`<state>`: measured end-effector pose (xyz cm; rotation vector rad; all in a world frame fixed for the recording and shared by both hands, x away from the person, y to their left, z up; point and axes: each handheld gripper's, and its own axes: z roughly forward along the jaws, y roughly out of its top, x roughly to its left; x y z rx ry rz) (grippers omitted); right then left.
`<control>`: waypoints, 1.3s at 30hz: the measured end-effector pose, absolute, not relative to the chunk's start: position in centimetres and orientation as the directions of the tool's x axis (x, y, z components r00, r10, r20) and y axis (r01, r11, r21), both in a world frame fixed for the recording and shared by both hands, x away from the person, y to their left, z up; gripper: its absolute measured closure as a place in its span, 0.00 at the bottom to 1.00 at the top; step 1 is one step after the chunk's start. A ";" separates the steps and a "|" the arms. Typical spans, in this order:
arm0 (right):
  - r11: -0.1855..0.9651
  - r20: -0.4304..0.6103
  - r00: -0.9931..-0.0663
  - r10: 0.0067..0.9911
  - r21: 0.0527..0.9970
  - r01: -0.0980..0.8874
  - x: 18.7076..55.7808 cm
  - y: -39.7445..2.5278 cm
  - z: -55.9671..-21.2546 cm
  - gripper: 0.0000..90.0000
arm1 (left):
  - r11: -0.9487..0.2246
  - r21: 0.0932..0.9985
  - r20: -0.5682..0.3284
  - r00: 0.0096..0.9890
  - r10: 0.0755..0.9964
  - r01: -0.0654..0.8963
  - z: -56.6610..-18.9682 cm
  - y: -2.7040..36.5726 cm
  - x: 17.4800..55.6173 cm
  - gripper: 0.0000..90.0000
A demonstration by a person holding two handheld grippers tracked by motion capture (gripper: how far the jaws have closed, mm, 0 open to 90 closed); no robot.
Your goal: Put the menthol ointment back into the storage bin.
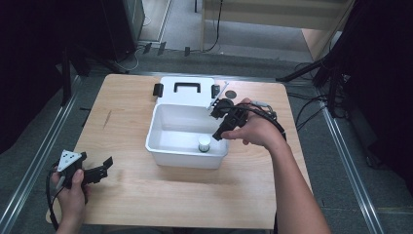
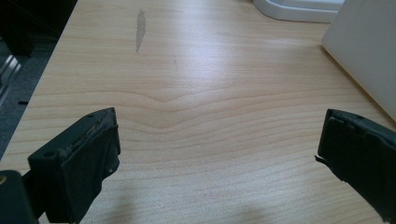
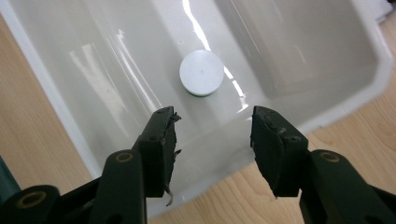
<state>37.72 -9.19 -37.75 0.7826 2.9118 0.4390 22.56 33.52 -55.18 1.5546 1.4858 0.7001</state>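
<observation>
A white plastic box [image 1: 160, 146] stands open in the middle of the wooden table [image 1: 131, 180], its lid [image 1: 170, 97] with a black handle folded back. Inside it, near the front right corner, stands a small white-capped container [image 1: 204, 144], whose round cap [image 3: 201, 72] I see from above in the right gripper view. My right gripper [image 1: 217, 135] hovers over the box's right rim, open and empty, its jaws [image 3: 213, 133] pointing down at the container. My left gripper [image 1: 106, 165] rests low over the table's front left corner, open wide [image 2: 217, 149] with nothing between its jaws.
A white stick-like tool [image 1: 218, 96] and a dark round disc [image 1: 231, 93] lie on the table behind the box's right side. The box wall [image 2: 364, 51] rises to the right in the left gripper view. A grey streak [image 2: 140, 28] marks the wood.
</observation>
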 end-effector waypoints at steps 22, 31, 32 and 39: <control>0.757 -0.032 -0.801 0.598 0.350 0.552 35.7 -16.6 -37.4 0.49 | 0.066 0.863 -0.155 0.139 0.978 0.501 -55.2 33.5 22.5 0.00; 0.663 -0.013 -0.726 0.687 0.420 0.620 34.2 -20.5 -40.5 0.23 | 0.065 0.863 -0.156 0.141 0.978 0.501 -55.2 33.6 22.5 0.00; 0.655 -0.029 -0.713 0.701 0.422 0.627 33.9 -20.8 -40.8 0.20 | 0.069 0.863 -0.159 0.140 0.977 0.500 -55.2 33.6 22.5 0.00; 0.551 -0.021 -0.621 0.783 0.487 0.678 32.2 -23.3 -43.4 0.03 | 0.070 0.864 -0.161 0.141 0.977 0.499 -55.2 33.6 22.5 0.00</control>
